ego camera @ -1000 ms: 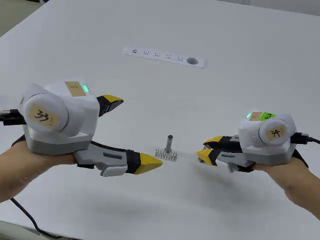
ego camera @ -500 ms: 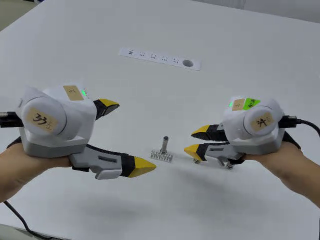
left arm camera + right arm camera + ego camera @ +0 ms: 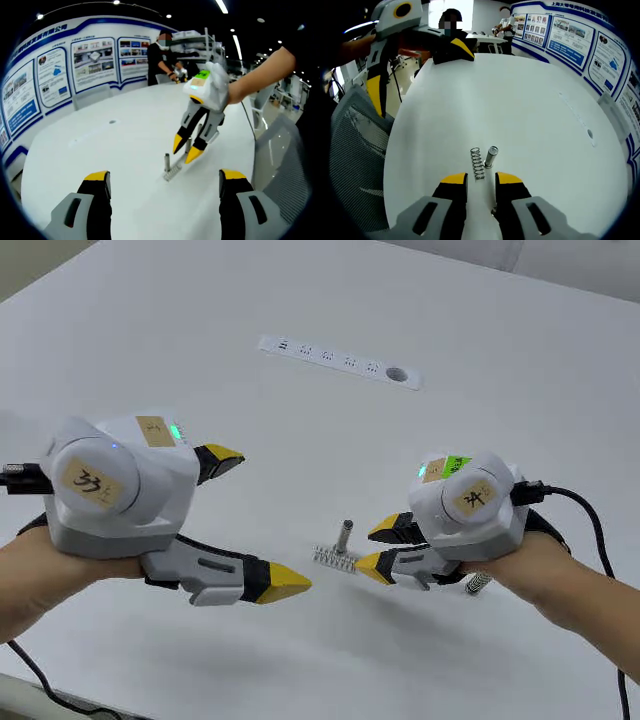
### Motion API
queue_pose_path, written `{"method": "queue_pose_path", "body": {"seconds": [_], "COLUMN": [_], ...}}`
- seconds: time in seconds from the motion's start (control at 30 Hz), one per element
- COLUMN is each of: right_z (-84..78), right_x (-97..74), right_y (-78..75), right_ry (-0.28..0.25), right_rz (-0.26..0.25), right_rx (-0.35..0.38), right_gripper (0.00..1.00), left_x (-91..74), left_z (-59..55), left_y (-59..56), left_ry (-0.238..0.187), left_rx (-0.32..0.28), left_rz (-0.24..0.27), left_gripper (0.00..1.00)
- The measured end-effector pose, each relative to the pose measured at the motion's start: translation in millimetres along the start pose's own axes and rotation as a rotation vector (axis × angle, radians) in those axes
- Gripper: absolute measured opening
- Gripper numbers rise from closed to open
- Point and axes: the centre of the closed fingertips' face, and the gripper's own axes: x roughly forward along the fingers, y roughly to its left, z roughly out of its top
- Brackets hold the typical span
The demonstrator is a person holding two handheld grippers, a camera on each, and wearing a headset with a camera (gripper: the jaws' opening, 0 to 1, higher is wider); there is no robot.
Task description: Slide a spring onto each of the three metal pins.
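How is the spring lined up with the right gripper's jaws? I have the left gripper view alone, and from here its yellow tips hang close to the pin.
Observer: In the right gripper view the spring lies flat, its length pointing back at one jaw of the right gripper. The upright pin stands just beside it, facing the narrow gap between the jaws.
Operator: Any other spring close by?
Observer: The head view shows a small coiled piece, probably a second spring, lying on the table under the person's right hand, behind that gripper.
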Motion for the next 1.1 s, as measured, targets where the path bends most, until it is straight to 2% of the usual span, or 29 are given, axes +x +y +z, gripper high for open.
{"method": "queue_pose_path", "body": {"seconds": [0.1, 0.23, 0.33, 0.5, 0.67, 0.77, 0.83, 1.03, 1.07, 1.1], "right_z": [-0.3, -4.4, -8.2, -10.4, -12.6, -12.2, -12.4, -12.7, -12.5, -12.6], "right_x": [6.0, 15.7, 22.3, 29.9, 34.1, 34.5, 34.9, 35.3, 35.4, 35.3], "right_y": [3.4, 7.3, 9.9, 8.2, 5.4, 2.5, 6.5, 4.5, 5.1, 5.3], "right_ry": [0.013, 0.045, 0.064, 0.074, 0.094, 0.094, 0.090, 0.081, 0.082, 0.091], "right_rz": [0.015, 0.034, 0.051, 0.051, 0.058, 0.044, 0.076, 0.089, 0.088, 0.080], "right_rx": [-0.007, -0.026, -0.037, -0.023, -0.030, -0.028, 0.010, 0.072, 0.068, 0.033], "right_gripper": [0.23, 0.23, 0.22, 0.21, 0.20, 0.16, 0.13, 0.11, 0.11, 0.11], "left_x": [0.6, 0.7, 1.6, 2.6, 3.2, 3.2, 3.3, 2.3, 1.9, 1.5], "left_z": [-4.9, -2.2, -2.3, -4.3, -8.9, -10.8, -11.0, -8.9, -8.4, -7.8], "left_y": [2.4, 7.8, 10.6, 12.2, 11.8, 12.1, 12.2, 7.5, 6.3, 5.3], "left_ry": [0.019, -0.001, -0.001, 0.000, 0.008, 0.012, 0.013, 0.018, 0.019, 0.018], "left_rx": [0.011, -0.018, -0.018, -0.021, -0.028, -0.030, -0.031, -0.024, -0.021, -0.019], "left_rz": [0.005, 0.011, 0.017, 0.017, 0.015, 0.014, 0.012, -0.010, -0.013, -0.015], "left_gripper": [0.91, 0.91, 0.90, 0.90, 0.89, 0.89, 0.89, 0.84, 0.83, 0.83]}}
